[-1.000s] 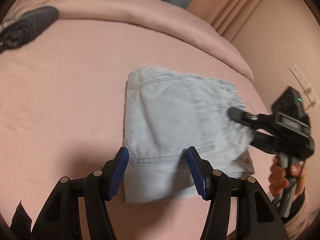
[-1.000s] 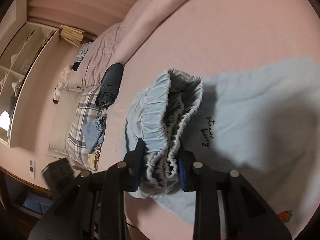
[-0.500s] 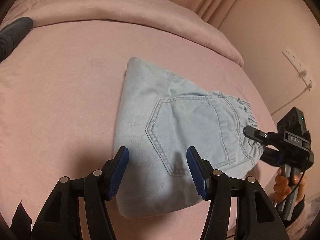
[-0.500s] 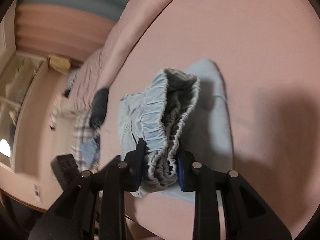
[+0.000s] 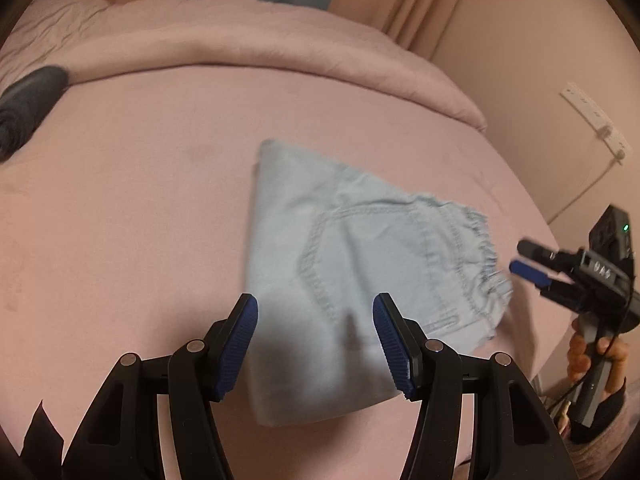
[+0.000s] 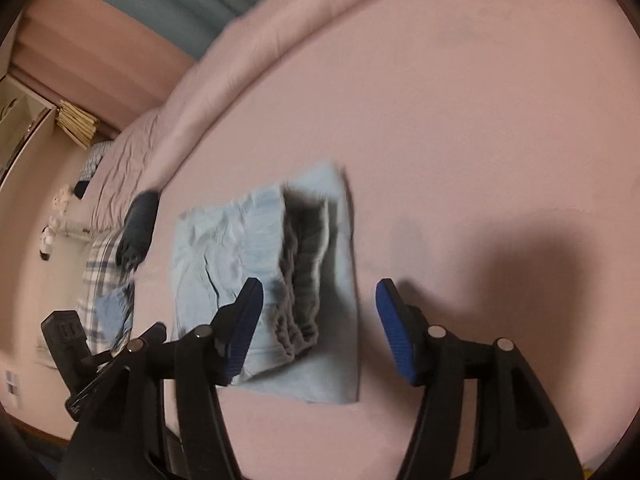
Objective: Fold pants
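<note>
Folded light-blue denim pants [image 5: 352,280] are lying flat on a pink bedsheet [image 5: 140,220], back pocket facing up and the gathered elastic waistband [image 6: 300,276] turned toward the right gripper [image 6: 318,328], whose blue-padded jaws are standing spread wide and gripping nothing, just short of the waistband. The left gripper [image 5: 314,344] is hovering over the near folded edge of the pants with its jaws likewise spread apart and empty. A dark rolled garment [image 5: 28,104] is resting well apart from the pants near the rumpled pink duvet [image 5: 260,36] at the far side of the bed.
</note>
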A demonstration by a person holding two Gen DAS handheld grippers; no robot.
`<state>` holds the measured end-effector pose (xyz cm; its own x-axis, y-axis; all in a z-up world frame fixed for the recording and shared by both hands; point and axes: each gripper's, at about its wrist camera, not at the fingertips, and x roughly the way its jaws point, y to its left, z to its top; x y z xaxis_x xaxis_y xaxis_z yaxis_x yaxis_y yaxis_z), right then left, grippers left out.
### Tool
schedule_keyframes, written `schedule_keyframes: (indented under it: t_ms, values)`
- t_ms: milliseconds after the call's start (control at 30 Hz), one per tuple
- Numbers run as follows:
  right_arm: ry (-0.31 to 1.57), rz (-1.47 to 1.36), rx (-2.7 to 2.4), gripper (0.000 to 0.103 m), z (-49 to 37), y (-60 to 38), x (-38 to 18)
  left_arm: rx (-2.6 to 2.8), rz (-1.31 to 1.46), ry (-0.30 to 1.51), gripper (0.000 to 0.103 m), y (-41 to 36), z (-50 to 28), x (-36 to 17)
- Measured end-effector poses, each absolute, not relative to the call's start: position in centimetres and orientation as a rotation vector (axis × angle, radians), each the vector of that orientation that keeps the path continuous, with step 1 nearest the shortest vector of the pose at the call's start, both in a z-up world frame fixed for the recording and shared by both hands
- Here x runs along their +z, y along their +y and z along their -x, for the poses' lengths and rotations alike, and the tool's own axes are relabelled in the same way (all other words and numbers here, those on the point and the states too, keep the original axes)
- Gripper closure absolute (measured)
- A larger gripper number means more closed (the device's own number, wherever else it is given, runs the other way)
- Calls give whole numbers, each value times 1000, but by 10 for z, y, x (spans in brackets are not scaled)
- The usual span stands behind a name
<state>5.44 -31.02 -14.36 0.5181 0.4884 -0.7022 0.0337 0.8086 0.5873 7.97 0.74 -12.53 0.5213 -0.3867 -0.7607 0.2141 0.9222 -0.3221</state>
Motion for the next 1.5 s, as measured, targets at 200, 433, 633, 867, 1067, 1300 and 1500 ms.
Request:
schedule_keyframes:
  t_ms: [200, 433, 633, 867, 1067, 1300, 1500]
  values:
    - [821, -493, 417, 59, -64, -276, -101, -420, 91, 968, 44, -38, -82, -136]
    - [914, -316, 303, 69, -100, -237, -165, -420, 34, 1040, 44, -45, -82, -164]
    - [893, -593, 383, 71, -101, -283, -182, -393, 25, 1055, 44, -47, -81, -155]
    - [801, -543, 507, 58, -55, -290, -141, -302, 45, 981, 44, -18, -63, -141]
    - [873, -380, 489, 59, -37, -273, -177, -274, 101, 1061, 43, -4, -66, -169]
    - [918, -517, 530, 57, -37, -295, -173, -299, 235, 1078, 43, 31, -46, -166]
    - [835, -559, 584, 43, -9, -297, -144, -295, 353, 1065, 43, 67, -28, -161]
